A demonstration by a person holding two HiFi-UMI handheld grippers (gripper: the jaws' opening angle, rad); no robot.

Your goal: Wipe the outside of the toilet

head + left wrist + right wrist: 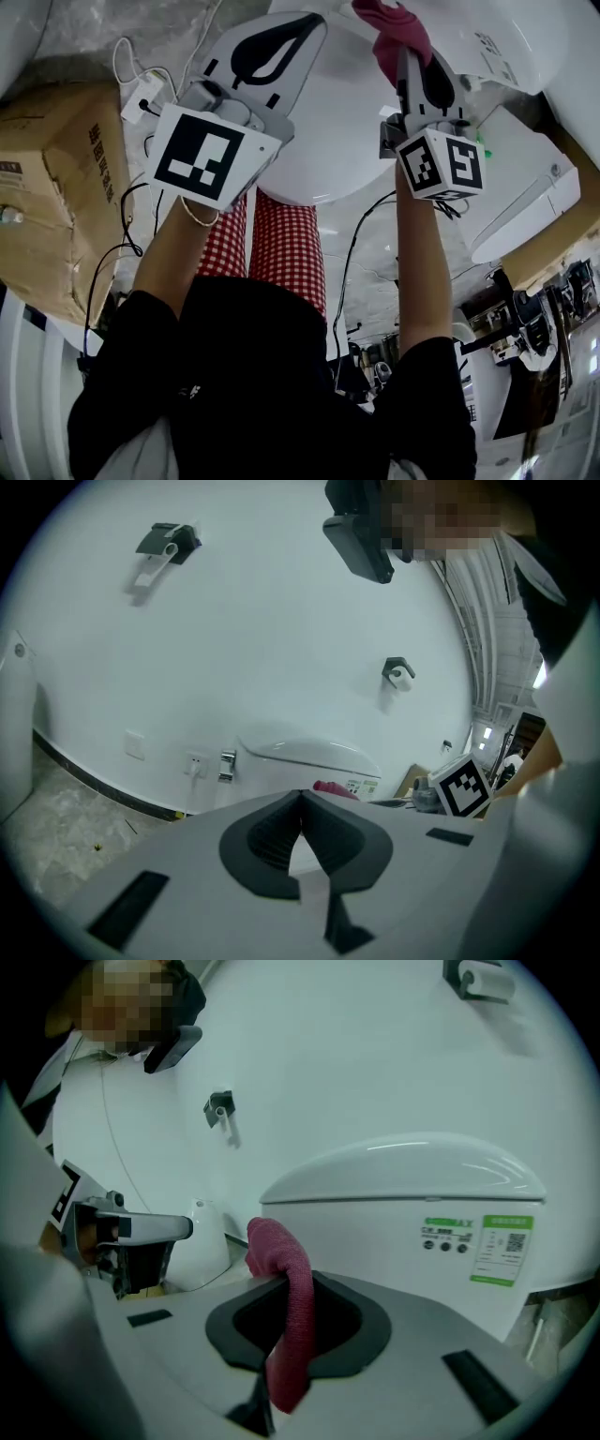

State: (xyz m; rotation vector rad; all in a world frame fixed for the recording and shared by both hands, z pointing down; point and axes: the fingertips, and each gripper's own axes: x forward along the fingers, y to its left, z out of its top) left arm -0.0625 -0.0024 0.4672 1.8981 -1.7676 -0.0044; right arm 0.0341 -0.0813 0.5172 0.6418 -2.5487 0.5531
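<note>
- Pinched mid-length between the closed jaws of the right gripper [286,1288]: a red cloth [281,1260], one end bunched ahead of the tips, the other hanging down behind.
- Held against the near end of the toilet [403,1232], below its lid; probably touching the side wall, though impossible to confirm at this angle.
- Closed on nothing: the left gripper [301,796], raised well apart from the toilet.
- Risk of slip: only a narrow fold in the grip, likely to drag free under a firm stroke.
- Risk of scrape: so short a wad ahead of the tips, liable to let hard plastic meet the glaze.
- Risk of peel: a printed label [497,1251] on the side wall, apt to lift at an edge if rubbed hard.
- Shown by the head view alone: a white plug and cable [142,92] and a cardboard box [56,187] near the legs, a snag hazard.
- Shown by the left gripper view alone: wall sockets [195,761] beside the toilet.
</note>
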